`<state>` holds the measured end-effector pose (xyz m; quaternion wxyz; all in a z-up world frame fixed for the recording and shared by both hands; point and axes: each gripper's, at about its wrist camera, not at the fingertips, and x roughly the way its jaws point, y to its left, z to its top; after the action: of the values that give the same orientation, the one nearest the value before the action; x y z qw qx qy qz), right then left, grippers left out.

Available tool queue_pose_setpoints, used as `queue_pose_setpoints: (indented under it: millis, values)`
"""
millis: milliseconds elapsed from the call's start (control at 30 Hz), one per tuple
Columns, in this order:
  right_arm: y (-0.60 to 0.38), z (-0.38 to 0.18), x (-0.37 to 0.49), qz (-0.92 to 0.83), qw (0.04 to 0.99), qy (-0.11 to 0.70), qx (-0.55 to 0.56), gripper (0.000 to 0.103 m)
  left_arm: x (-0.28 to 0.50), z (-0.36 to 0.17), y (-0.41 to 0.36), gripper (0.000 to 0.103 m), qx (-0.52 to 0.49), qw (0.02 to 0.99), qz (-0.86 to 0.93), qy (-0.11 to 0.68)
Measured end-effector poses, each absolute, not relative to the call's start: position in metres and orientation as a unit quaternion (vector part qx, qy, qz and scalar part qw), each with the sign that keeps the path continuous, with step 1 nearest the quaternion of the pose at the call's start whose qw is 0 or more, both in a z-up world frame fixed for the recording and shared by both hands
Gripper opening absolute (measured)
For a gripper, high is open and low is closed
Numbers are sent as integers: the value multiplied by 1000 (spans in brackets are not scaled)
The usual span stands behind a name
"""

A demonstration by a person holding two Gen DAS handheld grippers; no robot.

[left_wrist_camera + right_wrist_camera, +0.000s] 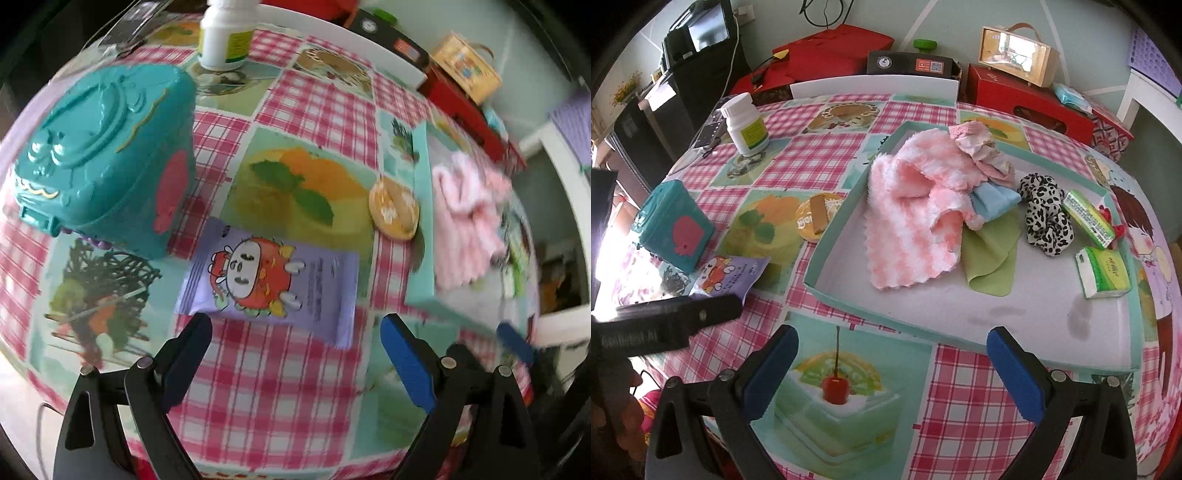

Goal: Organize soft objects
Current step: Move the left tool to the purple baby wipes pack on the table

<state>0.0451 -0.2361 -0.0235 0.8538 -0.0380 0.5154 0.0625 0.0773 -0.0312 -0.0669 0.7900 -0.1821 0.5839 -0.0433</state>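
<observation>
My left gripper (pixel 295 332) hangs open just in front of a purple snack packet (pixel 269 280) with a red cartoon figure, which lies flat on the checked tablecloth. Nothing is between its fingers. My right gripper (pixel 892 343) is also open and holds nothing, hovering before the near rim of the teal tray (pixel 849 317). The tray holds a pink-and-white fluffy towel (pixel 912 214), a green cloth (pixel 990 254), a blue cloth (pixel 993 199), a leopard-print scrunchie (pixel 1045 218) and two green tissue packs (pixel 1102 273). In the right wrist view the purple packet (pixel 727 277) lies left of the tray.
A teal plastic box (pixel 103 155) stands left of the packet. A round orange snack (pixel 393 206) lies against the tray's left wall. A white pill bottle (pixel 746 125) stands at the back. Red boxes (pixel 1027 96) and a wooden case (pixel 1015 55) lie beyond the table edge.
</observation>
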Motion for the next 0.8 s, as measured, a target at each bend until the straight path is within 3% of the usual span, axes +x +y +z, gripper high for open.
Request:
queue_pose_setpoints:
  millis: [333,800]
  values:
    - [-251,-22,46,49,854,517,-33,103,104,-58,-54,93,-169,811,-67,557]
    - [-259,-22,47,39,853,519,-35,103,130,-72,-66,93,-127,803,-41,581]
